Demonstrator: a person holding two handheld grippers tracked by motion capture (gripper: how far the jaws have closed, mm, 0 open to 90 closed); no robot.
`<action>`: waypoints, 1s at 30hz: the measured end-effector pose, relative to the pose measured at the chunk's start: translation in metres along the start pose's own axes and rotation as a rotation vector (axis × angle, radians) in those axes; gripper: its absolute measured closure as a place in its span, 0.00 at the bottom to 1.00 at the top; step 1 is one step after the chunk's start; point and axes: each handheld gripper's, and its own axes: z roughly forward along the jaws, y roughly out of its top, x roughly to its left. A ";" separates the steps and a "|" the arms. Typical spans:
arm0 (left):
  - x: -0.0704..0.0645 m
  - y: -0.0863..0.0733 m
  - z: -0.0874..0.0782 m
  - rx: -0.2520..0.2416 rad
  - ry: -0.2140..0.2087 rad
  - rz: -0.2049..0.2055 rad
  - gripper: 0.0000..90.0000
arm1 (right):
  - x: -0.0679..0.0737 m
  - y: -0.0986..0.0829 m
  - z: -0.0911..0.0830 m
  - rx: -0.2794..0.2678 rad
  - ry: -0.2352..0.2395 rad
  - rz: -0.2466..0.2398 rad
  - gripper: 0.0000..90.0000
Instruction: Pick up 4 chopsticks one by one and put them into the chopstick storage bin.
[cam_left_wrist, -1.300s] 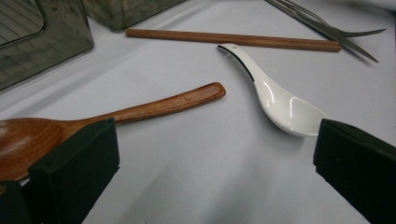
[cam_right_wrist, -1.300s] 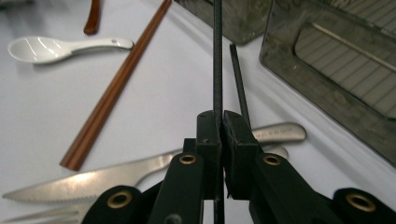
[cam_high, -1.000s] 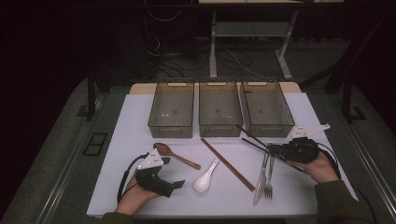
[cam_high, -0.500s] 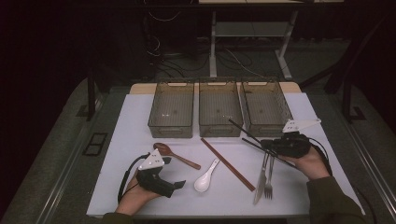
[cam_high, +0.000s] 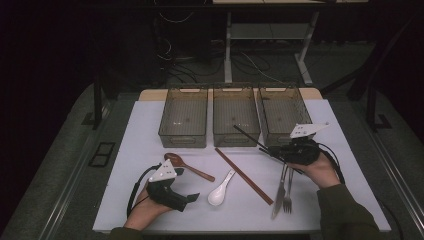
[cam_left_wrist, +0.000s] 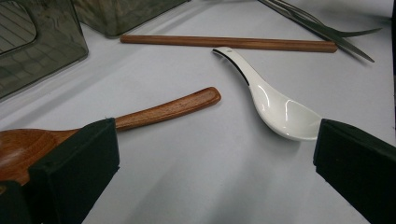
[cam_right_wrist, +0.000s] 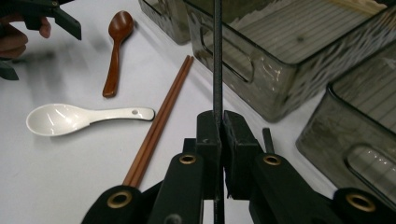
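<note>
My right gripper (cam_high: 273, 150) is shut on a pair of thin black chopsticks (cam_high: 247, 136), held above the mat in front of the middle bin (cam_high: 220, 136). In the right gripper view the jaws (cam_right_wrist: 218, 123) clamp the black chopsticks (cam_right_wrist: 217, 70), which point up past the bin wall (cam_right_wrist: 261, 88). My left gripper (cam_high: 187, 185) rests open near the front edge. Between its jaws (cam_left_wrist: 215, 140) lie a wooden spoon (cam_left_wrist: 163, 109) and a white ceramic spoon (cam_left_wrist: 275, 105).
Three clear empty bins stand in a row at the back: left (cam_high: 183, 139), middle, right (cam_high: 280, 136). Brown chopsticks (cam_high: 245, 175) lie diagonally mid-mat. A knife and fork (cam_high: 283, 192) lie under my right hand. The white mat (cam_high: 130, 165) ends near the front.
My right gripper has moved a little left and toward the bins with the black chopsticks in it. The left gripper has stayed still.
</note>
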 end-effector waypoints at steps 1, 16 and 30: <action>0.000 0.000 0.000 -0.001 0.003 -0.001 0.00 | 0.001 0.001 0.001 -0.002 0.002 0.000 0.95; -0.001 0.001 0.000 -0.005 0.003 0.003 0.00 | 0.011 0.029 0.021 0.003 0.001 -0.019 0.95; -0.002 0.002 0.000 -0.009 -0.007 0.010 0.00 | 0.015 0.069 0.051 0.049 -0.022 -0.034 0.95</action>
